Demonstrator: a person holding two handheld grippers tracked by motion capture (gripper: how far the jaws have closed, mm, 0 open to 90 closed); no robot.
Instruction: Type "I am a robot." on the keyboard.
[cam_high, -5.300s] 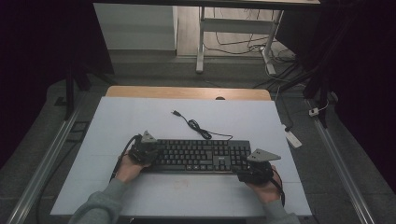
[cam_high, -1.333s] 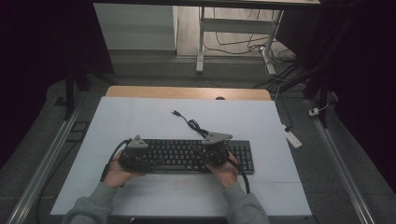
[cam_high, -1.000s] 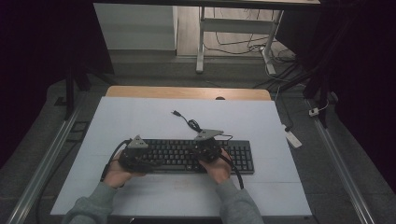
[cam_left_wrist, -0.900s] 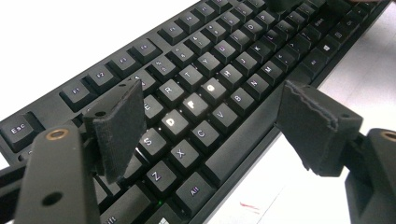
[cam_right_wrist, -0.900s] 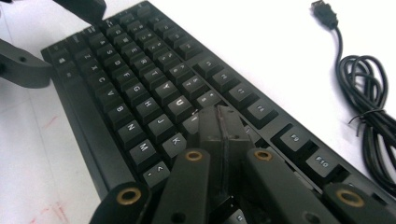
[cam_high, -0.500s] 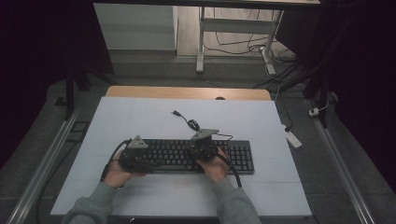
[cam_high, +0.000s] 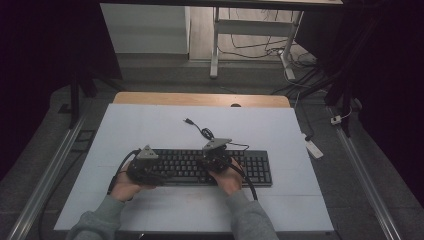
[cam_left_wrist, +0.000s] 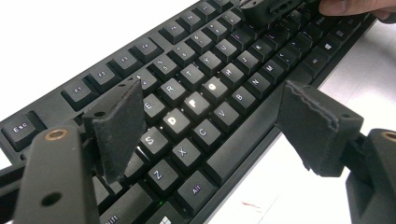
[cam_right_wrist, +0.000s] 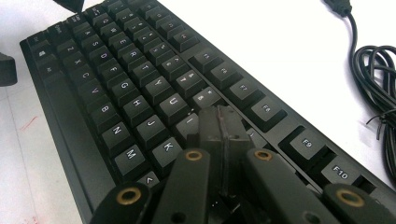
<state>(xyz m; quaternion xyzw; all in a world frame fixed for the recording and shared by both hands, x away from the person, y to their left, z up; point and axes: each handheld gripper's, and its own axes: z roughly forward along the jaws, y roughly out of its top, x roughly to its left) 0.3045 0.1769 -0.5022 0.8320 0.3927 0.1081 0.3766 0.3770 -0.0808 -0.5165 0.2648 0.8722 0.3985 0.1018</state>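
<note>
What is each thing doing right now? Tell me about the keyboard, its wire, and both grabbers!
keyboard: flat on the white table, some letter keys lit.
keyboard cable: unplugged, loose plug end lying on the table.
left gripper: jaws wide open over the keyboard's left end, gripping nothing.
right gripper: jaws shut together, tips down on the keys near the middle of the keyboard.

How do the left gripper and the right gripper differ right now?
The left gripper has its jaws wide open, straddling the left end of the keyboard; the right gripper has its jaws shut together. The left sits over the S, D, F keys; the right's tip rests among the keys near I and K. Both are black, hand-held, and over the same keyboard.
</note>
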